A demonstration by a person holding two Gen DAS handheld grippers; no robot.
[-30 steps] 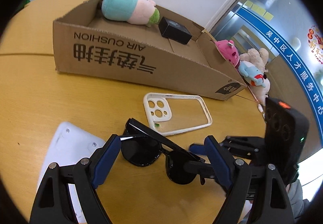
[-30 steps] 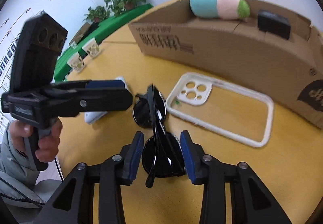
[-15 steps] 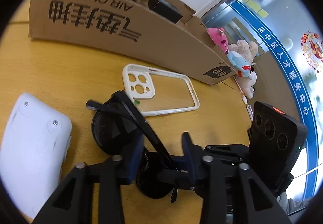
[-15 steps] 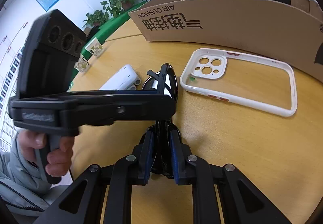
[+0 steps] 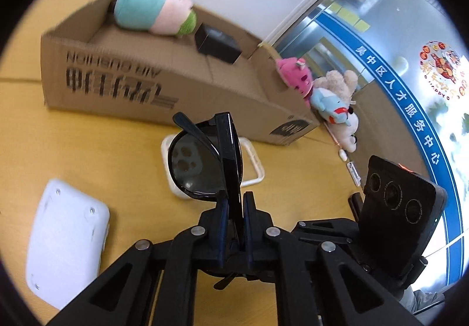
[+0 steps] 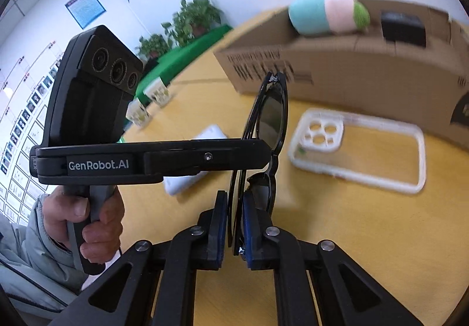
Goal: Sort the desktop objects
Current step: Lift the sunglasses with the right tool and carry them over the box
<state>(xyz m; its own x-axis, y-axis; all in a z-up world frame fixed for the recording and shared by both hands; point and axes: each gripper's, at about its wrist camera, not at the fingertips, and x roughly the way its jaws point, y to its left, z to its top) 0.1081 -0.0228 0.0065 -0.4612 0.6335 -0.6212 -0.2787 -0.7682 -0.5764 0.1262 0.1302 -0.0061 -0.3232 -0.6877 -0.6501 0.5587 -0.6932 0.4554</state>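
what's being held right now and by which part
The folded black sunglasses, lifted off the table: the left gripper pinches the frame near its middle, and the right gripper pinches one end.

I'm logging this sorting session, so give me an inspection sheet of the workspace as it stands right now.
Surface: yellow wooden table, seam line at its far left.
Job's things: black sunglasses, folded and on edge, lifted off the table; cardboard box holding a teal and pink plush and a small black box; clear phone case flat on the table; white device lying near the left edge.
Clutter: plush toys beside the box's right end.
Grippers: left gripper and right gripper, jaws of both closed on the sunglasses.
Cables: nothing seen.
Surroundings: potted plants, wall posters, glass partition with blue band.
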